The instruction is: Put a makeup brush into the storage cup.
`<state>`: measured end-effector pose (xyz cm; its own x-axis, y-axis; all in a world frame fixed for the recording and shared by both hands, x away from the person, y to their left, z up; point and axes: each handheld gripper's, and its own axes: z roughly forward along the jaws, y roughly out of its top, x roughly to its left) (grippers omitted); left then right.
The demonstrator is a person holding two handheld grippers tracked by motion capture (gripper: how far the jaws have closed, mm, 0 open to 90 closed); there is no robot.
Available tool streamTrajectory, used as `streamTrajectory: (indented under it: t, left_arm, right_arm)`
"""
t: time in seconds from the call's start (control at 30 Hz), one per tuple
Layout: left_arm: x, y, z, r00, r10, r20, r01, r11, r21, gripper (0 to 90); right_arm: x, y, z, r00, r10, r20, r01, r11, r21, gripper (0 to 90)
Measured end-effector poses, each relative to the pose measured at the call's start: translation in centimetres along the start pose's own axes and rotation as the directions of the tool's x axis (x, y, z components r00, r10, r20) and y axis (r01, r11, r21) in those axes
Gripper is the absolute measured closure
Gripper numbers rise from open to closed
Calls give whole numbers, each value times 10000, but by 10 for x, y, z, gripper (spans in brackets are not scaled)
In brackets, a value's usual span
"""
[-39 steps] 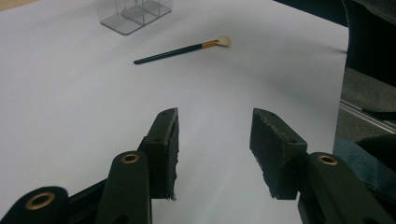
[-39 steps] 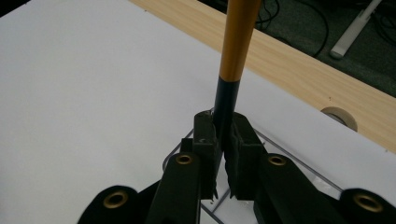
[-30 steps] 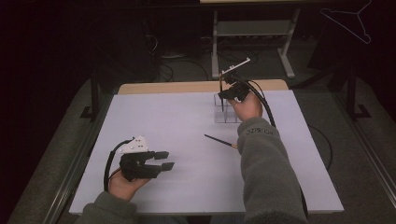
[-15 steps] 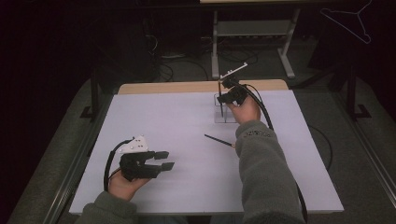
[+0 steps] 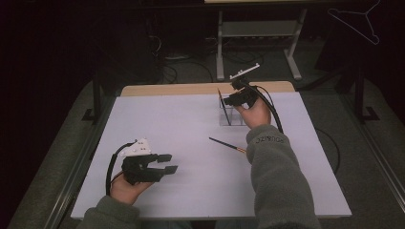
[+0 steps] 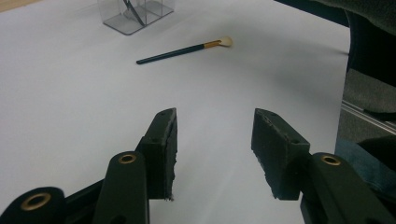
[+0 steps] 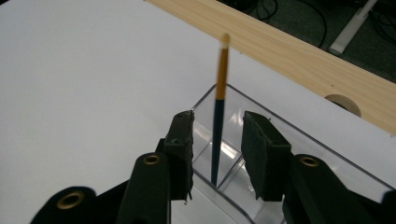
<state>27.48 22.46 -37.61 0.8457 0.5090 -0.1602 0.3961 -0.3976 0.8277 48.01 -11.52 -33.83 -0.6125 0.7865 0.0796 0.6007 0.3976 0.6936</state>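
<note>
Since half a second ago the right gripper (image 5: pixel 229 101) has loosened its hold: the brush it carried to the clear organizer (image 5: pixel 228 117) now stands free inside it, and the jaws have drawn apart on either side of the shaft.

Covering most of the table (image 5: pixel 157 119) is a white sheet, with a strip of bare wood along the far edge. The person's right sleeve (image 5: pixel 279 186) reaches across the near right part of the sheet to the far middle, where the right gripper hovers at the organizer's top. In the right gripper view the jaws are spread, and the standing brush (image 7: pixel 218 116) rises between them without touching either pad, its dark handle end down in a compartment by a divider and its pale tip up, slightly blurred.

Near the front left, the left gripper (image 5: pixel 167 163) rests low over the sheet in the person's left hand (image 5: pixel 125 187), jaws spread wide with nothing between them, as the left gripper view confirms.

A second brush (image 5: pixel 227 144) lies flat on the sheet between the two grippers, nearer the right sleeve, apart from the organizer; its dark handle points toward the table's left and its cream bristles (image 6: pixel 226 41) toward the sleeve.
</note>
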Motion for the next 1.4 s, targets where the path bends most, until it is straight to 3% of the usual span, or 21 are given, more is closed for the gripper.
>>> streamTrajectory:
  t: [0.2,0.4,0.47,0.87,1.4]
  left_arm:
    - [2,0,-2,9999,143,-72,-142,9997,183,496]
    - [3,-2,-2,9999,-81,-107,82,9999,65,485]
    - [5,-2,-3,9998,133,-117,-130,9997,205,483]
    - [5,-2,-6,9995,-100,-290,102,9999,58,441]
    - [7,-2,-7,9995,-101,-314,103,9999,68,424]
  right_arm:
    - [0,-3,-12,9994,14,-340,-17,9999,-106,574]
    - [3,-7,-25,9976,112,-679,-141,9990,-424,531]
    - [3,-8,-29,9971,-57,-757,28,9992,-391,514]
    - [5,-18,-52,9910,-309,-1305,244,9984,-512,420]
    - [10,-40,-62,9823,-806,-1691,769,9966,-283,374]
